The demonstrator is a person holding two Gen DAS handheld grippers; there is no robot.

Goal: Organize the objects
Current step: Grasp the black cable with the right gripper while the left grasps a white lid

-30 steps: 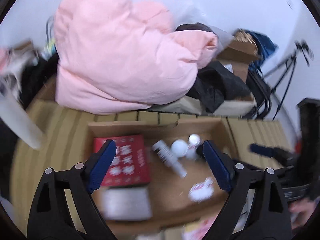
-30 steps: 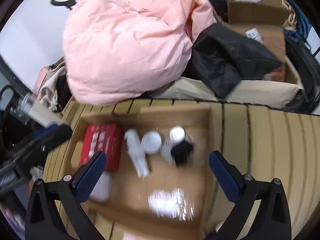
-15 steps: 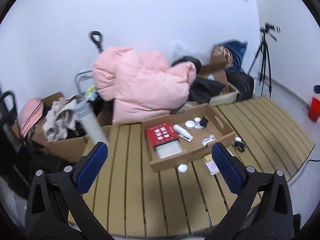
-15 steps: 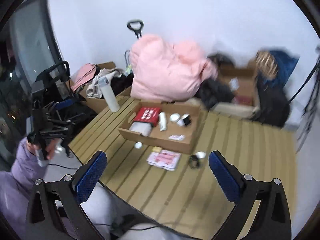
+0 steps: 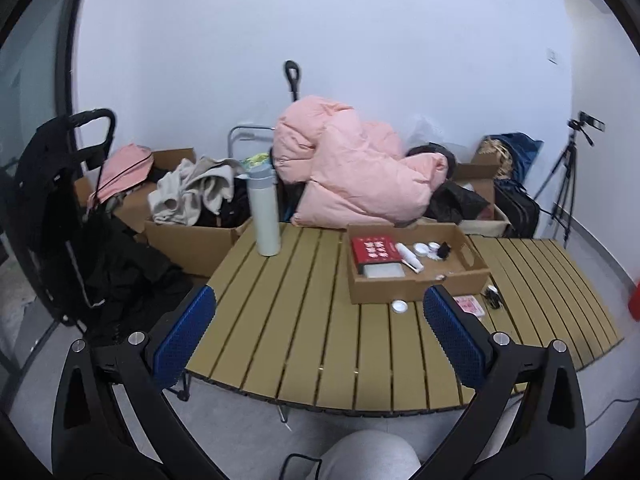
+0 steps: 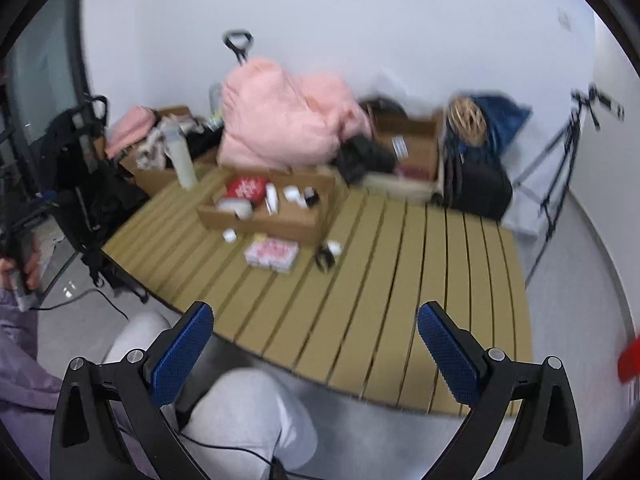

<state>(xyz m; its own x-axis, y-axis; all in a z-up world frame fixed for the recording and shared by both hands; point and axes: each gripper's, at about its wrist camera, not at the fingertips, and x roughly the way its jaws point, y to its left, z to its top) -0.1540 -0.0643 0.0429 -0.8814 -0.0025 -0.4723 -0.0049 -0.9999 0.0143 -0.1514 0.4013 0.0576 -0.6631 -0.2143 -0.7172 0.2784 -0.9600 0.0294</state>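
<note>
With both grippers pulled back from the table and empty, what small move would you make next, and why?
Probably reach the open left gripper toward the small white round lid. It lies loose on the slatted wooden table, just in front of the cardboard tray that already holds the other items, nearest that gripper.

On table (image 5: 304,320): 1 tray (image 5: 416,292), 1 flask (image 5: 263,210), 1 red box (image 5: 374,249), 1 tube (image 5: 409,256), 1 cap (image 5: 399,306) outside, 1 booklet (image 6: 272,254).
</note>
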